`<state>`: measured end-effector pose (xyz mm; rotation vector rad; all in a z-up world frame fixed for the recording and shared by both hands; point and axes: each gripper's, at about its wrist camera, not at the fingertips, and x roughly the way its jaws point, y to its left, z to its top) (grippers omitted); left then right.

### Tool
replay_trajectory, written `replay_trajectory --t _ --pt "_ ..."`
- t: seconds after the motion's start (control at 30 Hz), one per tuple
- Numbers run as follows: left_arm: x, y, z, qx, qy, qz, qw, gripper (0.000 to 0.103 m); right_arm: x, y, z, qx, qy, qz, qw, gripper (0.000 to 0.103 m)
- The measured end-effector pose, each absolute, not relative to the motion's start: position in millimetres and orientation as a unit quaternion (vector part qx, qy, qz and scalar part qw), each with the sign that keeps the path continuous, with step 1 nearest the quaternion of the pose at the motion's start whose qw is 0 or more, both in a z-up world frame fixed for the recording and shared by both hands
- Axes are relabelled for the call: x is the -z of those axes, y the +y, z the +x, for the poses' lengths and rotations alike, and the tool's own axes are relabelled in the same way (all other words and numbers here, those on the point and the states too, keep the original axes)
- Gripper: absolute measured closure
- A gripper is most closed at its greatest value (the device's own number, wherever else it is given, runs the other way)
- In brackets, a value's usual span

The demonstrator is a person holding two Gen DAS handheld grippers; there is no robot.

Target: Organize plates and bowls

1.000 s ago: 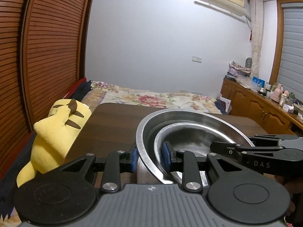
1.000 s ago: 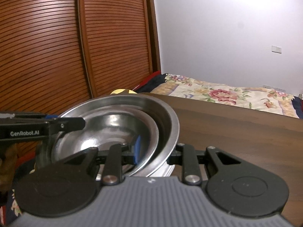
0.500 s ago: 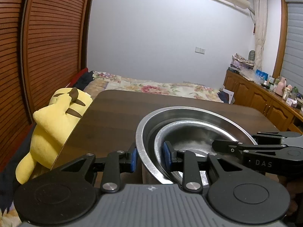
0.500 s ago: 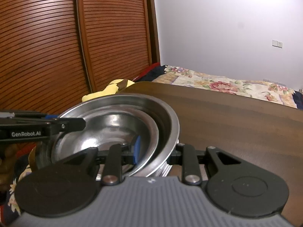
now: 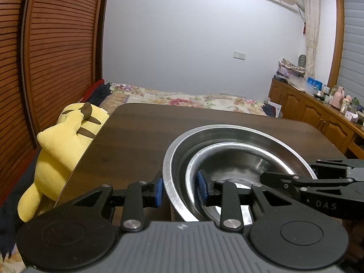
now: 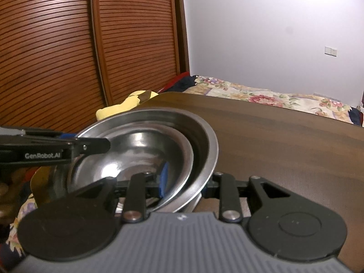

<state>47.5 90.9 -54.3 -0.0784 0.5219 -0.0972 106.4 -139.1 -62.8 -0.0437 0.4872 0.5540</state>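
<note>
Two steel bowls are nested: a small bowl (image 5: 232, 159) lies inside a wide outer bowl (image 5: 238, 130), over the near part of a dark wooden table (image 5: 141, 141). My left gripper (image 5: 179, 188) straddles both rims on the left side, with blue pads against the outer wall and inside the small bowl. Its jaws are opening. My right gripper (image 6: 186, 180) straddles the opposite rims in the same way, and its jaws are also opening. Each gripper shows in the other's view, the right gripper (image 5: 293, 170) and the left gripper (image 6: 91, 140). Something pale under the bowls is mostly hidden.
A yellow plush toy (image 5: 63, 150) leans at the table's left edge. A bed with a floral cover (image 5: 182, 97) lies beyond the table. Slatted wooden doors (image 6: 68, 56) stand on the left. A cluttered wooden cabinet (image 5: 318, 116) runs along the right wall.
Both pairs of jaws stand slightly wider around the bowl rims. The bowls and both hands have hardly moved.
</note>
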Motion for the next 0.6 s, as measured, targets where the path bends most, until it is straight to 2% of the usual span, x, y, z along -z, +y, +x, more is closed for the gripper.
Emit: replay_trajectory --t 0.5,0.6 --pt "57.2 85.8 48.2 0.045 0.259 -0.028 0.964 0.071 65.4 -144.5 107.6 -0.275 0.239 -0.004 0.931 0.069" --pt "58.2 85.4 49.5 0.043 0.263 -0.028 0.963 0.072 64.8 -144.8 105.6 -0.263 0.232 -0.007 0.936 0.058"
